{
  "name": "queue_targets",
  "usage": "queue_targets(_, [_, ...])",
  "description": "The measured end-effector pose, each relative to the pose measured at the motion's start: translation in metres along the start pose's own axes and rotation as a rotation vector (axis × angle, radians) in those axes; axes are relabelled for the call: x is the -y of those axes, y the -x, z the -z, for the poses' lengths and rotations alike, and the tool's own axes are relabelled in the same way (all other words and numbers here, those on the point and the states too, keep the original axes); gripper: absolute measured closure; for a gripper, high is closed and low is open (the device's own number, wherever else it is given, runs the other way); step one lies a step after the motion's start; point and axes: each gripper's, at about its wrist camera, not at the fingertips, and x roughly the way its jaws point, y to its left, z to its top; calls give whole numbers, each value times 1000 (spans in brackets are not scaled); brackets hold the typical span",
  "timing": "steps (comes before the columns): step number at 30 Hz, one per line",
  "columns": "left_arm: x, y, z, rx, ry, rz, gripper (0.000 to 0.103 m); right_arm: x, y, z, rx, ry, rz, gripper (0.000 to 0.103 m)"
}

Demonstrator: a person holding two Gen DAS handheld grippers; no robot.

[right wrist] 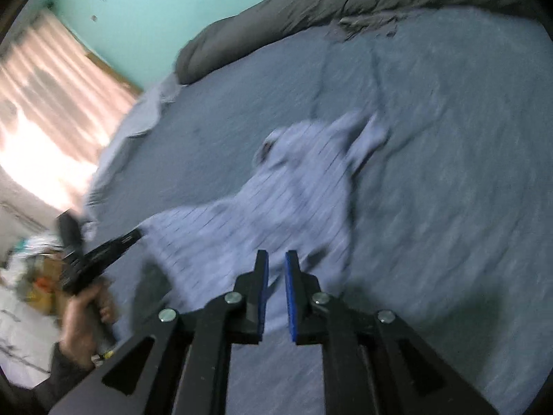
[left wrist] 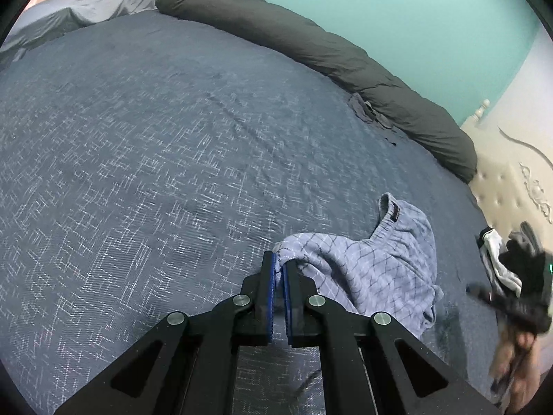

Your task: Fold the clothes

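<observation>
A light blue checked garment lies crumpled on the dark blue patterned bedspread. My left gripper is shut on a corner of it. In the right wrist view the same garment stretches from the left gripper at the left toward the middle of the bed, blurred. My right gripper is slightly open and empty, just above the garment's near edge. It also shows blurred in the left wrist view at the right edge.
A dark grey rolled duvet lies along the turquoise wall. A grey pillow sits at the far left. A cream tufted headboard stands at the right, with black and white clothes beside it. A lit curtain hangs at the left.
</observation>
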Motion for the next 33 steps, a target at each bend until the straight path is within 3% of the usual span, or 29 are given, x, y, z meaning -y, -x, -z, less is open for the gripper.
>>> queue_targets(1, [0, -1, 0, -3, 0, -3, 99, 2, -5, -12, 5, 10, 16, 91])
queue_targets(3, [0, -4, 1, -13, 7, -3, 98, 2, -20, -33, 0, 24, 77, 60])
queue_targets(4, [-1, -5, 1, -17, 12, -3, 98, 1, -28, -41, 0, 36, 99, 57])
queue_targets(7, [-3, -10, 1, -26, 13, -13, 96, -1, -52, -59, -16, 65, 146, 56])
queue_targets(11, [-9, -3, -2, -1, 27, -38, 70, 0, -85, -61, -87, 92, 179, 56])
queue_targets(13, [-12, 0, -3, 10, 42, -38, 67, -5, -93, -54, -108, 136, 175, 58])
queue_targets(15, [-15, 2, -4, 14, 46, -41, 67, -12, -99, -47, -130, 181, 169, 82])
queue_targets(18, [-5, -3, -2, -3, 29, 4, 67, -24, -103, -35, -154, 231, 140, 97])
queue_targets(26, [36, -33, 9, -113, -44, 116, 67, -61, -89, -2, -183, 276, -23, 100])
queue_targets(33, [39, -62, 17, -196, -32, 130, 68, -68, -82, 14, -256, 289, -88, 100])
